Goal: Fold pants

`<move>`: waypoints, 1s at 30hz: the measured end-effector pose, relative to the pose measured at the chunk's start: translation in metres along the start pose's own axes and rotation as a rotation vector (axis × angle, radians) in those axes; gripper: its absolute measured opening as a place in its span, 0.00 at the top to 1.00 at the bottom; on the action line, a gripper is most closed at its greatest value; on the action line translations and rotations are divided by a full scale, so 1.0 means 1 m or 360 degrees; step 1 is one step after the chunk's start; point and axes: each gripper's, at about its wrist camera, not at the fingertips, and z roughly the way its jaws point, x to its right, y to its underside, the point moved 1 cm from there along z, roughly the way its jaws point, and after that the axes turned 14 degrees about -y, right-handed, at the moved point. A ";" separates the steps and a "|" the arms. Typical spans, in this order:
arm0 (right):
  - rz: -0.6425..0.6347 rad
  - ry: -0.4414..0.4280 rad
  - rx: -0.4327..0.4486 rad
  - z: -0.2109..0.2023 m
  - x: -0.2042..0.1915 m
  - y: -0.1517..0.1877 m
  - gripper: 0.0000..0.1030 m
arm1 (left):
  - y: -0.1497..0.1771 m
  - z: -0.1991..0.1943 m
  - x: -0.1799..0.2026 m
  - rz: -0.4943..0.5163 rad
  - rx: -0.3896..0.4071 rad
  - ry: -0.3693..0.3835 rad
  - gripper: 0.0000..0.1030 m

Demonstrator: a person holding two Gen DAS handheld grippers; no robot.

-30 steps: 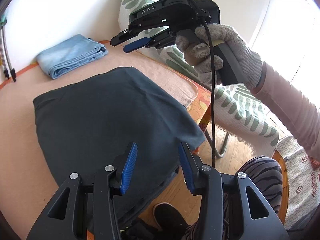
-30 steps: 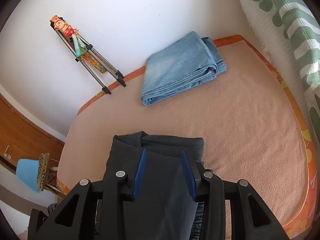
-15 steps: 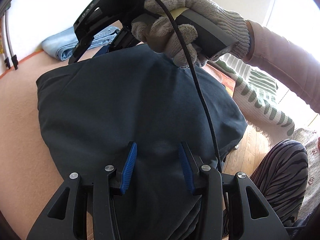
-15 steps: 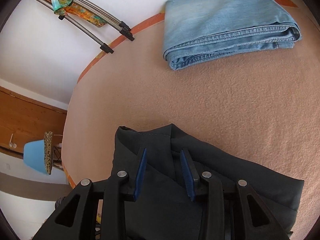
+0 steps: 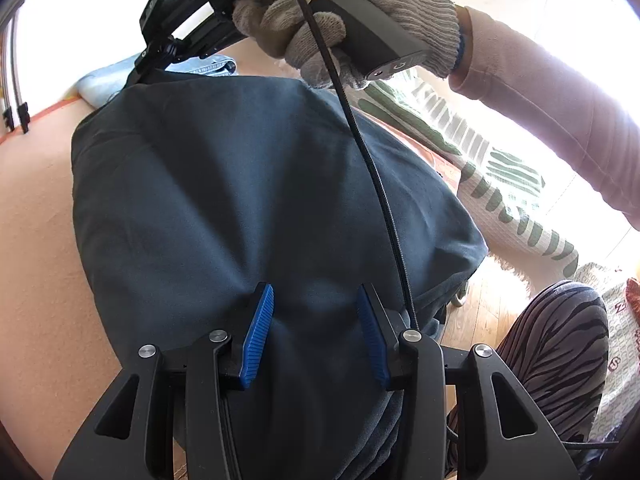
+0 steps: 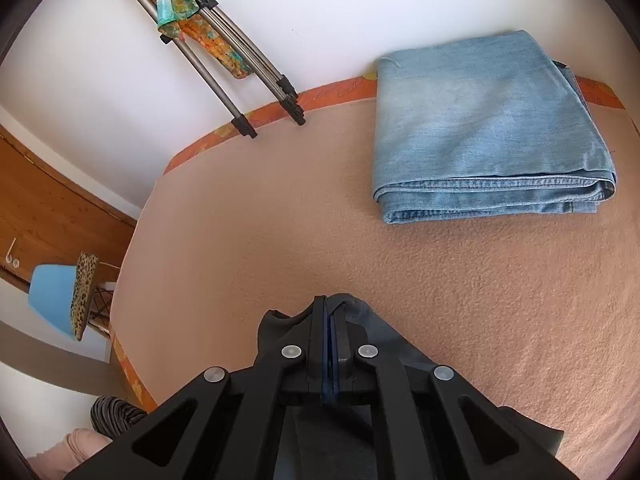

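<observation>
Dark grey pants (image 5: 224,200) lie folded on the peach blanket (image 5: 36,240), one end hanging over the near edge. My left gripper (image 5: 316,320) is open, its blue pads straddling the cloth near that edge. My right gripper (image 6: 330,320) is shut on the far edge of the dark pants (image 6: 376,328). In the left wrist view it (image 5: 138,72) sits at the pants' far corner, held by a gloved hand (image 5: 344,20).
Folded light-blue jeans (image 6: 484,128) lie at the back right of the blanket (image 6: 260,240). A drying rack's metal legs (image 6: 240,76) lean on the white wall. A green-patterned cloth (image 5: 500,184) and a striped knee (image 5: 560,344) are to the right.
My right gripper has come down onto the pants' far edge and closed on it. My left gripper has moved in over the near part of the pants, staying open.
</observation>
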 end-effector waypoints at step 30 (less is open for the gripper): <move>-0.0099 0.0192 -0.0290 -0.019 0.019 0.055 1.00 | 0.001 0.000 -0.002 -0.0004 0.0012 0.0002 0.59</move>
